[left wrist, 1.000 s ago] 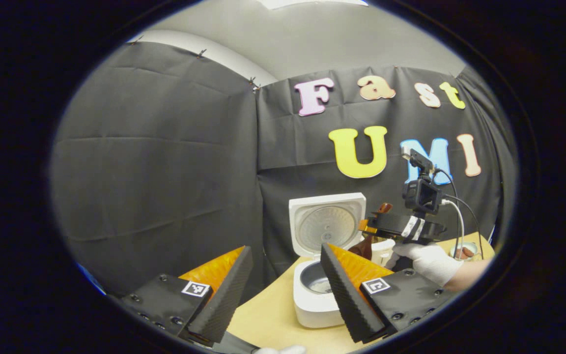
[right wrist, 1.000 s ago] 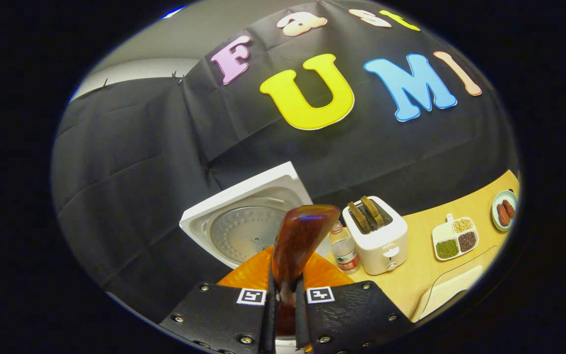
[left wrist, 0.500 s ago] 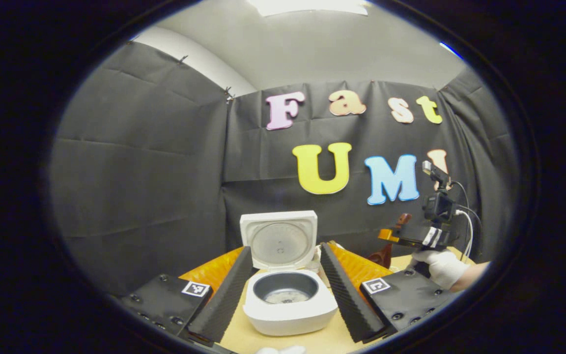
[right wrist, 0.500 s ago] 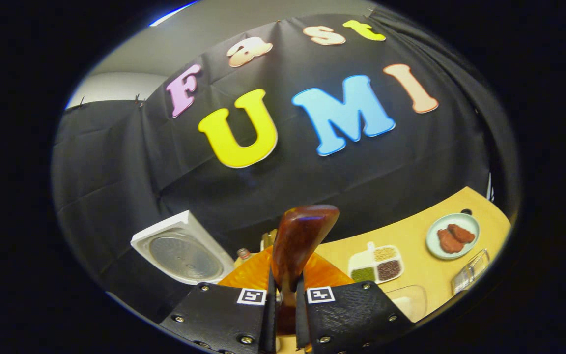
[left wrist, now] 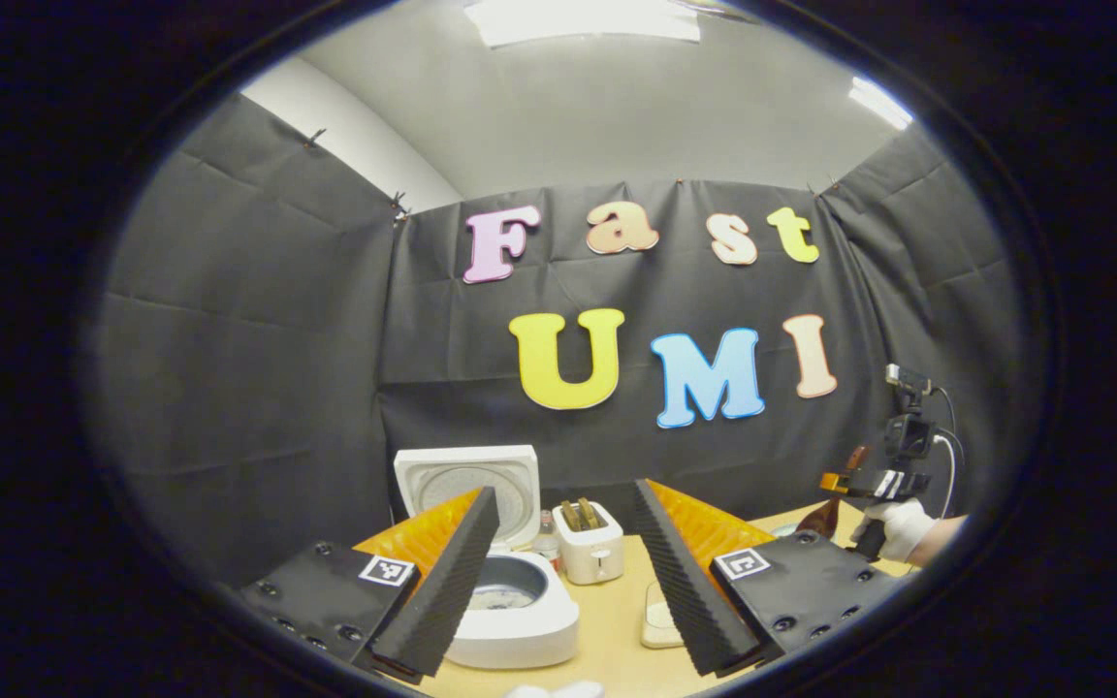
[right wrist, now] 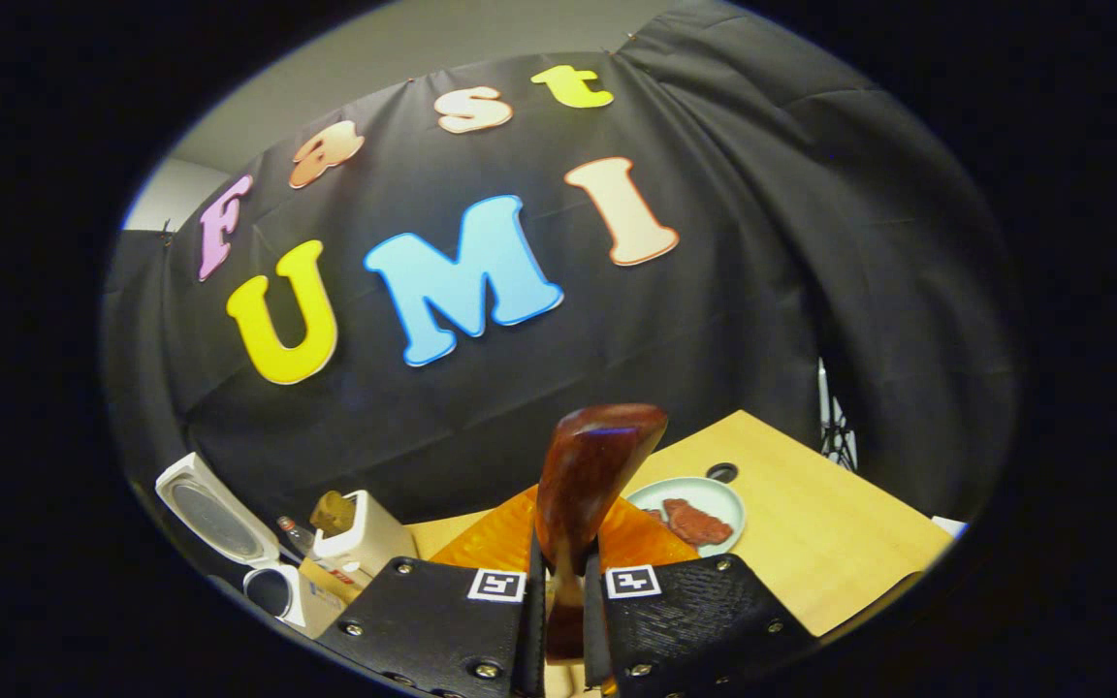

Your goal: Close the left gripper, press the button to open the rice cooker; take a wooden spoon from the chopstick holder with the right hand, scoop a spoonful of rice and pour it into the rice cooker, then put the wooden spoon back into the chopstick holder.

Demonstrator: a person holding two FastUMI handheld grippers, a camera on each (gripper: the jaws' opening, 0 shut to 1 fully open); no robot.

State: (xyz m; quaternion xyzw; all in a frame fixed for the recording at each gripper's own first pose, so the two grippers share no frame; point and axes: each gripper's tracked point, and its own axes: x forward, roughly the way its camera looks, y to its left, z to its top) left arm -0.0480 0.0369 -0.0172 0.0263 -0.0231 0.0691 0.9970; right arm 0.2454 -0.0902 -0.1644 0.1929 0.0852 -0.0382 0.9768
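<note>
Low in the left gripper view, the table carries the cooker at lower left, lid up, beside the toaster. Your left gripper is spread wide around nothing, while your right gripper at bottom center pinches the spoon, its bowl upright.

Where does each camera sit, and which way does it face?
Left gripper view: rides the open left tongs, facing the back wall; shows the cooker, toaster and gloved hand.
Right gripper view: rides the right tongs, shut on the spoon, facing the table's right end and plate.
Shared: cooker, toaster.
</note>
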